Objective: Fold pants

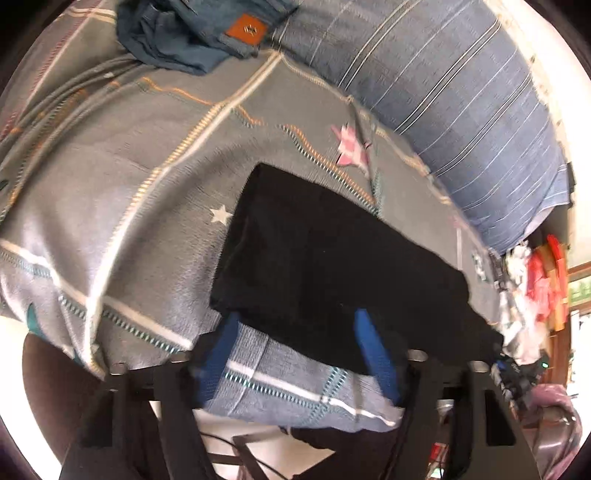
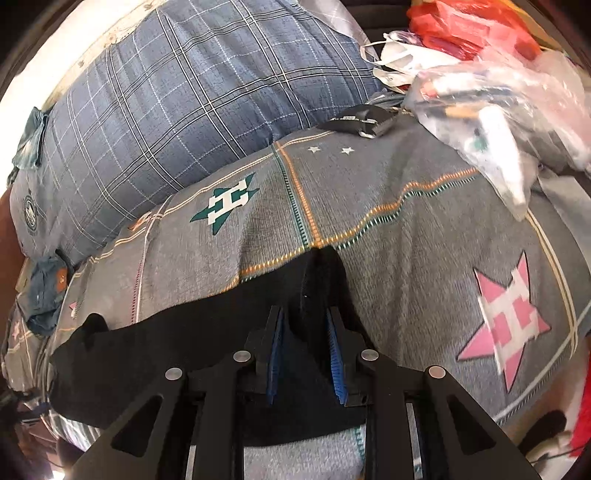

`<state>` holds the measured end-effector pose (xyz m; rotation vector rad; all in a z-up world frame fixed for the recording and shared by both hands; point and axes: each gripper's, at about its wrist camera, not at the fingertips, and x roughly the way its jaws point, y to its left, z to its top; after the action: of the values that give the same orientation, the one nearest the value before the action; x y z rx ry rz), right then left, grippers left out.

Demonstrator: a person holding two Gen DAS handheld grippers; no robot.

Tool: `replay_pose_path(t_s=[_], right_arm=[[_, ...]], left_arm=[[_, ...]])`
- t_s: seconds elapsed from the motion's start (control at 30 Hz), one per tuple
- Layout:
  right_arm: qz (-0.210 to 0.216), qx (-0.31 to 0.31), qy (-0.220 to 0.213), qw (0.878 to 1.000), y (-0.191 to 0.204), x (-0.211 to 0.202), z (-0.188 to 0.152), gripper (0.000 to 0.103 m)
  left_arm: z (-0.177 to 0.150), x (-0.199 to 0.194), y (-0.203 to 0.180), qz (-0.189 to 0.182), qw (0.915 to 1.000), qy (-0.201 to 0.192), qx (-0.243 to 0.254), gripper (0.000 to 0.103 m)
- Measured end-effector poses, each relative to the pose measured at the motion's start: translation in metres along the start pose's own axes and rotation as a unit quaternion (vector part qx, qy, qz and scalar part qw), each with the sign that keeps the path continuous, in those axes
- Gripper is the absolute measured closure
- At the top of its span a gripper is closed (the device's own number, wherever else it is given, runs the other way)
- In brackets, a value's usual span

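Black pants [image 1: 325, 258] lie folded in a flat strip on a grey patterned bedspread [image 1: 129, 177] near the bed's front edge. My left gripper [image 1: 299, 325] is open, its blue-padded fingers [image 1: 373, 350] spread at the near edge of the pants, one tip tucked under the cloth. In the right wrist view the pants [image 2: 177, 350] stretch to the left. My right gripper [image 2: 304, 317] is shut on a bunched end of the pants, which rises between the blue pads [image 2: 338, 365].
A blue plaid pillow [image 2: 166, 110] lies along the back of the bed. Folded jeans with an orange patch [image 1: 207, 33] sit at the far left. Plastic bags and red clutter [image 2: 480, 74] pile at the right end. The bed edge drops off just below the grippers.
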<state>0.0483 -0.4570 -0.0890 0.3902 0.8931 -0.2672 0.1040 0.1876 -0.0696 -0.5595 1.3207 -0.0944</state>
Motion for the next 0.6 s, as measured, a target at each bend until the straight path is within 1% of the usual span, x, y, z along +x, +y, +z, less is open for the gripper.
replay_pose_path(t_s=[0.03, 0.07, 0.1, 0.13, 0.17, 0.2, 0.23, 0.27, 0.3, 0.33, 0.37, 0.4, 0.43, 0.5, 0.53, 0.6], right_arm=[[-0.001, 0.004, -0.002, 1.000, 0.000, -0.005, -0.003, 0.076], [-0.006, 0.011, -0.004, 1.000, -0.003, -0.009, -0.006, 0.068], [-0.013, 0.022, -0.005, 1.000, -0.006, -0.012, -0.008, 0.064], [-0.015, 0.038, -0.006, 0.999, -0.012, -0.017, -0.011, 0.058], [-0.011, 0.055, -0.009, 0.998, -0.018, -0.023, -0.016, 0.056], [-0.007, 0.069, -0.015, 0.998, -0.024, -0.028, -0.021, 0.055], [-0.005, 0.083, -0.019, 0.996, -0.030, -0.033, -0.026, 0.052], [-0.003, 0.095, -0.021, 0.995, -0.036, -0.034, -0.032, 0.049], [0.001, 0.107, -0.019, 0.994, -0.040, -0.033, -0.037, 0.049], [0.007, 0.116, -0.014, 0.993, -0.043, -0.030, -0.043, 0.049], [0.012, 0.121, -0.011, 0.992, -0.044, -0.026, -0.046, 0.049], [0.016, 0.127, -0.010, 0.992, -0.044, -0.023, -0.050, 0.049], [0.022, 0.133, -0.012, 0.991, -0.043, -0.019, -0.055, 0.049], [0.039, 0.145, -0.013, 0.989, -0.042, -0.014, -0.062, 0.049], [0.045, 0.155, -0.016, 0.987, -0.040, -0.012, -0.066, 0.049], [0.054, 0.161, -0.032, 0.985, -0.037, -0.014, -0.074, 0.049]], left_arm=[[0.003, 0.008, -0.001, 0.014, 0.9999, 0.009, 0.003, 0.075], [0.003, 0.016, -0.001, 0.035, 0.9990, 0.025, 0.007, 0.076], [0.003, 0.021, 0.002, 0.031, 0.9988, 0.038, 0.004, 0.076], [0.001, 0.019, 0.004, 0.019, 0.9991, 0.038, 0.002, 0.075], [-0.003, 0.013, 0.004, 0.005, 0.9994, 0.034, 0.011, 0.074], [-0.006, 0.006, 0.001, -0.007, 0.9992, 0.030, 0.024, 0.071], [-0.010, -0.002, -0.003, -0.026, 0.9986, 0.025, 0.039, 0.067], [-0.016, -0.012, -0.012, -0.051, 0.9968, 0.018, 0.059, 0.064], [-0.019, -0.019, -0.023, -0.066, 0.9947, 0.012, 0.078, 0.055], [-0.020, -0.023, -0.032, -0.073, 0.9929, 0.006, 0.093, 0.045], [-0.023, -0.028, -0.047, -0.078, 0.9899, -0.005, 0.118, 0.040], [-0.027, -0.031, -0.059, -0.081, 0.9868, -0.016, 0.140, 0.031], [-0.028, -0.032, -0.082, -0.080, 0.9812, -0.028, 0.173, 0.027], [-0.029, -0.024, -0.113, -0.077, 0.9739, -0.025, 0.212, 0.027], [-0.029, -0.015, -0.140, -0.087, 0.9663, -0.011, 0.242, 0.027], [-0.030, -0.002, -0.182, -0.091, 0.9545, 0.003, 0.284, 0.027]])
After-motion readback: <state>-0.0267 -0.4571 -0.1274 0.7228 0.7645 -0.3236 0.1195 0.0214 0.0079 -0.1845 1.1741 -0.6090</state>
